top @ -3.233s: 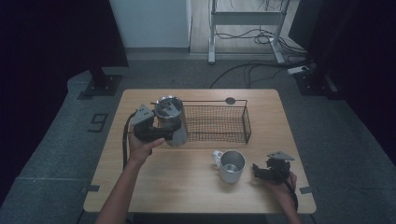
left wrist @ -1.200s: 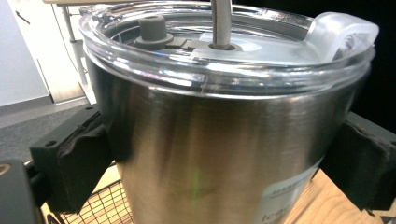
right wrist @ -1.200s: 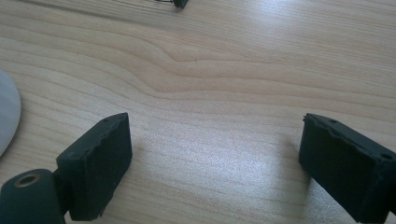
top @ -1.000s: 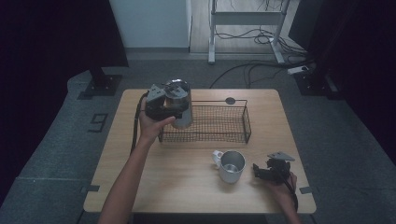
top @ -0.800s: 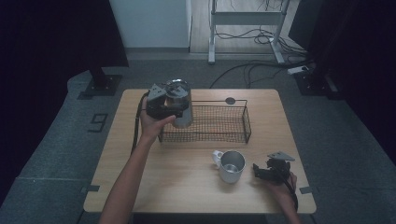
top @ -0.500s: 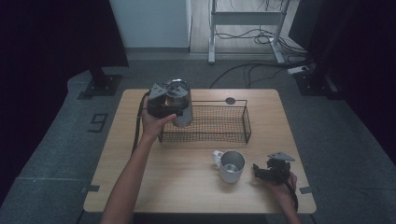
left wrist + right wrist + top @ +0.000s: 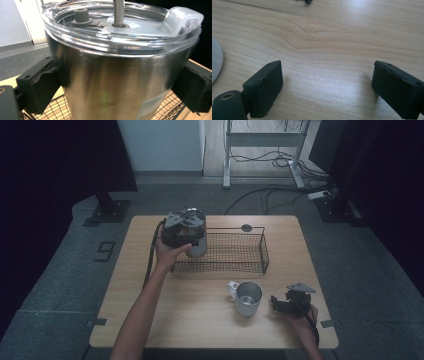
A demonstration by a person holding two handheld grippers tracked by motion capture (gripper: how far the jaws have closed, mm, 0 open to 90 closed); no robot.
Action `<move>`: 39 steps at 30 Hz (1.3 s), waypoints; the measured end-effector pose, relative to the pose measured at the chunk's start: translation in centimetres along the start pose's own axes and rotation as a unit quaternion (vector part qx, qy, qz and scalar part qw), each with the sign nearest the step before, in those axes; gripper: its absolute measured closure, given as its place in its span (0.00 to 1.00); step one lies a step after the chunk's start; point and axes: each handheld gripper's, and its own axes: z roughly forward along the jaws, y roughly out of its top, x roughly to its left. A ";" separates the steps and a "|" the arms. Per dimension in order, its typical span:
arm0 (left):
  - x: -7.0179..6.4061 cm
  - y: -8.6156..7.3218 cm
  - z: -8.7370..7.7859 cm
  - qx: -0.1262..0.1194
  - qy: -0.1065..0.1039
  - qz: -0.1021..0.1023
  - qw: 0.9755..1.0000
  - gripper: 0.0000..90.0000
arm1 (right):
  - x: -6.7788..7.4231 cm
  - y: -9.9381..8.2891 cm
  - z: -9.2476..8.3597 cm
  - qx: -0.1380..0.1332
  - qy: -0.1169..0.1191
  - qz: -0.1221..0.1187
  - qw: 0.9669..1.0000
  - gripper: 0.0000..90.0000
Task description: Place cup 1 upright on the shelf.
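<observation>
Closest to you, your right gripper (image 7: 291, 303) rests on the pale wooden table (image 7: 150, 320), with its two black jaws wide apart and nothing between them. Just beside it stands a small shiny metal mug with a white handle (image 7: 247, 297).

Farther off, your left gripper (image 7: 184, 227) has its pads (image 7: 43, 85) squeezed tight on the sides of a tall shiny steel cup with a clear plastic lid and straw (image 7: 117, 75). You hold the cup upright, above the near left corner of the black wire basket (image 7: 235, 252).

It looks like you are putting the cup into the basket. Next, lower it straight down past the wire edge, keep it upright, and let go once it stands on the bottom.
</observation>
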 end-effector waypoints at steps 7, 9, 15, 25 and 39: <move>0.2 -1.0 0.6 0.007 0.005 -0.008 1.000 0.05 | 0.0 0.0 0.0 0.000 0.000 0.000 1.000 0.11; 0.3 -1.1 0.7 0.007 0.007 -0.009 1.000 0.05 | 0.0 0.0 0.0 0.000 0.000 0.000 1.000 0.11; 0.4 -1.6 1.0 0.011 0.007 -0.011 1.000 0.05 | 0.0 0.0 0.0 0.001 0.000 0.000 1.000 0.11; 0.8 -2.2 1.1 0.017 0.015 -0.015 1.000 0.05 | 0.0 0.0 0.0 0.001 0.000 0.000 1.000 0.11; 0.9 -3.3 1.8 0.029 0.018 -0.023 0.999 0.05 | 0.0 0.0 0.0 0.001 0.000 0.000 1.000 0.11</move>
